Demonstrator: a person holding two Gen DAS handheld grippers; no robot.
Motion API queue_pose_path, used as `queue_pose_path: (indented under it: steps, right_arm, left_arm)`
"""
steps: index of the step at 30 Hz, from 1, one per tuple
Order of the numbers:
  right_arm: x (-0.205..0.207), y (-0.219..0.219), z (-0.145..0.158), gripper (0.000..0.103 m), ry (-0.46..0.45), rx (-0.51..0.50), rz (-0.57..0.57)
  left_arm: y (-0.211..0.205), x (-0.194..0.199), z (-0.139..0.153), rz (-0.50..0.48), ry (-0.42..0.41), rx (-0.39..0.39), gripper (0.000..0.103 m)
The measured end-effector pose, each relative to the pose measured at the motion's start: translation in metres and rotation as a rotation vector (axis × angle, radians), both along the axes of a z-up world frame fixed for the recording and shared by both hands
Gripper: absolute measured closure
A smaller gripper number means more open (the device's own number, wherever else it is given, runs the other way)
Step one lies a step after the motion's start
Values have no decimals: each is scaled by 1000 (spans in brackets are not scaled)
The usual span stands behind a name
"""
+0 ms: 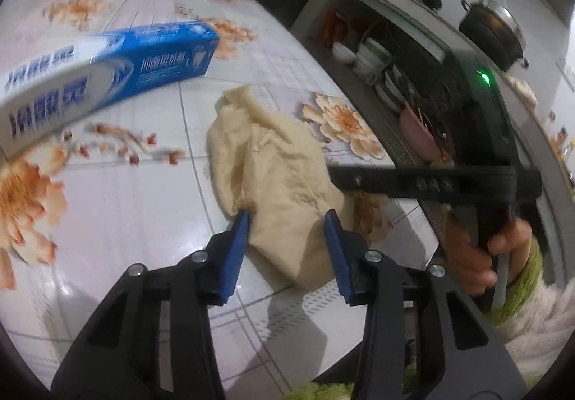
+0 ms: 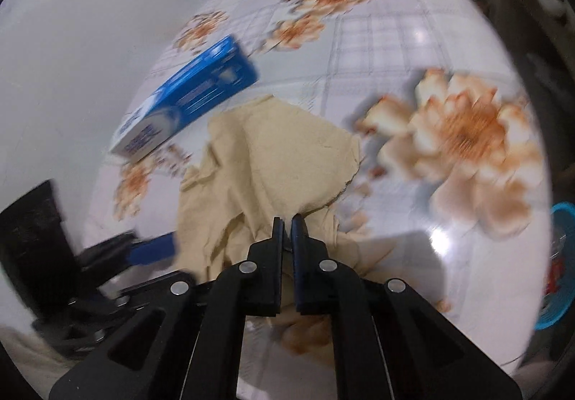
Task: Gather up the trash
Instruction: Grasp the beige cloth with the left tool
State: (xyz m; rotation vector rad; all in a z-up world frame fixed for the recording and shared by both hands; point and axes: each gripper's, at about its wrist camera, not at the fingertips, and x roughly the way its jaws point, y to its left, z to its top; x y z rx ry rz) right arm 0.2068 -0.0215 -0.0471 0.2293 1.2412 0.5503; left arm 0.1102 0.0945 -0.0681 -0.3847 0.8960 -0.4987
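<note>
Blue pads of the left hand-held gripper (image 1: 285, 225) sit closest to the lens, partly open and straddling the near end of a crumpled beige paper (image 1: 276, 184) that lies on the flowered table (image 1: 125, 206); the pads flank the paper, and whether they press on it yet I cannot tell. From the other side the right hand-held gripper (image 2: 286, 224) has its jaws drawn almost together right at the middle of the same paper (image 2: 273, 162), apparently pinching a fold, though the blur keeps that from being certain. So the paper lies straight ahead of both tools, its long axis running away from the left one toward the blue toothpaste box (image 1: 107, 69), which rests just beyond the paper's far end. The left tool has the near end, the right the middle. A blue basket (image 2: 559, 263) shows past the table's edge on the right tool's side, probably the trash's destination, which would favour the right hand carrying it.
</note>
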Motion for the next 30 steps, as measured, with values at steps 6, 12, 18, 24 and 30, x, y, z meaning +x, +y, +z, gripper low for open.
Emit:
queue_pose_path:
  steps: [6, 12, 18, 24, 30]
  right_arm:
    - [-20, 9, -6, 98, 31, 95, 42]
    - [-35, 18, -9, 98, 22, 151, 91]
    - [-50, 33, 0, 97, -85, 53, 154]
    - [-66, 42, 6, 96, -189, -76, 211]
    - [-82, 19, 11, 65, -202, -60, 198]
  left_arm:
    - [16, 11, -9, 55, 96, -158, 64]
    - [11, 18, -11, 26, 128, -186, 64]
    - [-2, 22, -5, -2, 128, -85, 67]
    - [-17, 18, 0, -41, 81, 56, 67]
    - [-20, 16, 4, -57, 67, 94, 67]
